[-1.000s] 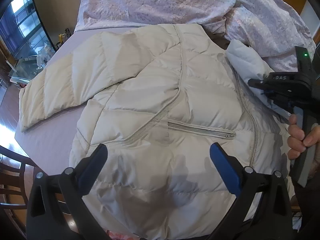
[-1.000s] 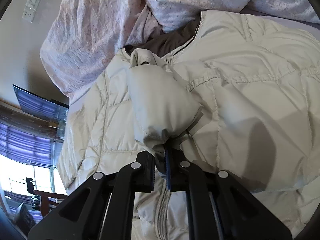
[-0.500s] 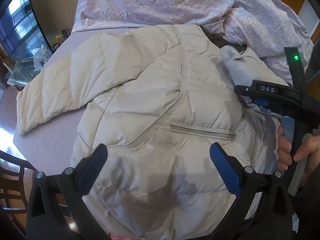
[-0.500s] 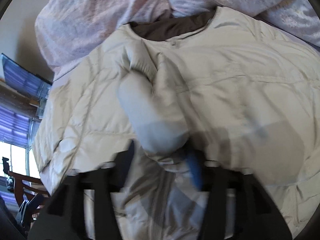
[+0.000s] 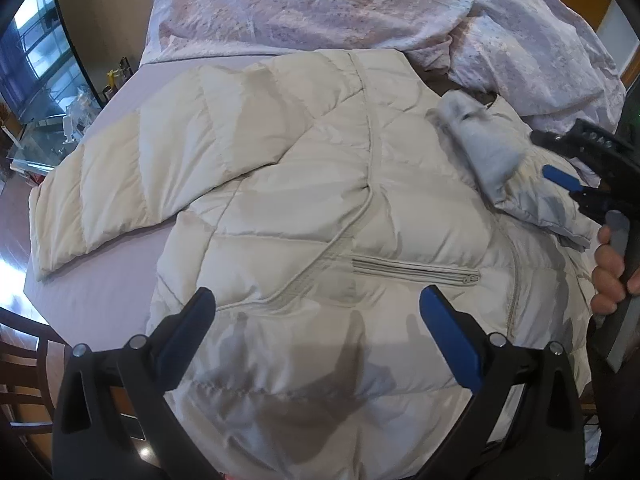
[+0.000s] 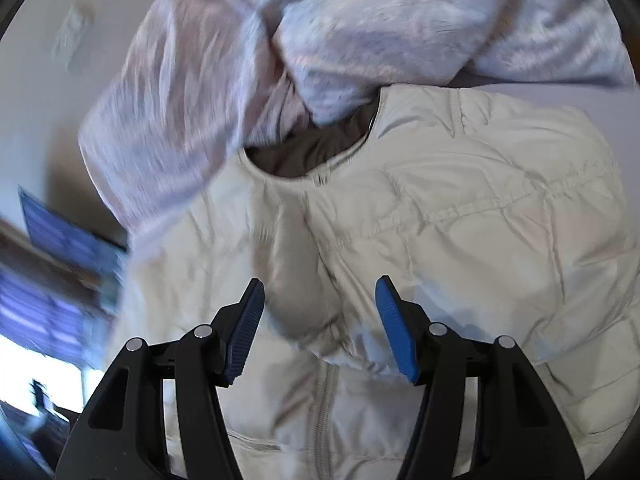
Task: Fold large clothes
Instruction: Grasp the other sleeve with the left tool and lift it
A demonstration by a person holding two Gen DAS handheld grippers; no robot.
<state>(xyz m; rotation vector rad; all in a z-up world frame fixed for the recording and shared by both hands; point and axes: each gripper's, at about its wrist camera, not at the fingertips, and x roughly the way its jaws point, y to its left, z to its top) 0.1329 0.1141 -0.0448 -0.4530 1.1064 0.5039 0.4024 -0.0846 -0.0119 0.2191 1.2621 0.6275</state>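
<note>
A cream puffer jacket (image 5: 320,200) lies front-up on a lavender-covered surface (image 5: 92,280), zipped, with a dark lining showing at the collar (image 6: 312,152). One sleeve (image 5: 140,184) stretches out to the left. The other sleeve (image 5: 484,152) lies folded across the chest, resting loose. My left gripper (image 5: 318,312) hovers open above the hem, below the pocket zipper (image 5: 416,270), holding nothing. My right gripper (image 6: 320,308) stands open just above the folded sleeve (image 6: 296,280), its pads clear of the fabric; in the left wrist view the right gripper (image 5: 554,156) sits at the right edge.
A crumpled pale patterned quilt (image 5: 340,0) is heaped behind the jacket's collar. A wooden chair (image 5: 24,360) stands at the lower left, past the surface's edge. A glass cabinet (image 5: 44,92) is at the far left. A person's hand (image 5: 608,276) grips the right gripper's handle.
The right gripper was shut on the sleeve's cuff, then opened and let it drop onto the jacket's chest. It has since lifted and tilted back. The left gripper stayed put.
</note>
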